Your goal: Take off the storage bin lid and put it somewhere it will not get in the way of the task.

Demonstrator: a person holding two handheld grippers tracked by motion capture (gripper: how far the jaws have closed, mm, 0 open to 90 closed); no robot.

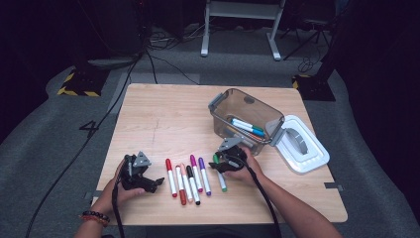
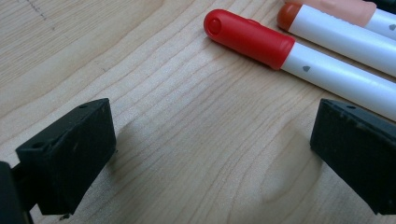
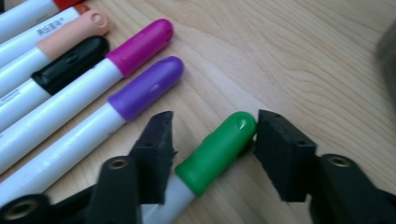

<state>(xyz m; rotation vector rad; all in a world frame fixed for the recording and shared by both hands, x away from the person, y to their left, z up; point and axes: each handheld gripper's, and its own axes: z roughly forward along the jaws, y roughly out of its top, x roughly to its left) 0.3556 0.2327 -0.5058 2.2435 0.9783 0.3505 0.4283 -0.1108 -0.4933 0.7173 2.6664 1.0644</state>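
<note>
Straddling green-capped marker point(image 3: 215, 151) at near right of table point(image 1: 148, 114), right gripper point(image 3: 212, 140) w/ jaws part-closed, one pad touching cap, other not yet clamping. Risking cap end skidding or rolling out toward purple marker point(image 3: 144, 88) if closing off-centre. Resting nearby: left gripper point(image 2: 210, 154) open, on pale wood; grey carpet, cables beyond.

Left hand-held gripper point(image 1: 157, 182) rests low with jaws wide apart; right hand-held gripper point(image 1: 214, 166) points down, jaws half closed.
</note>
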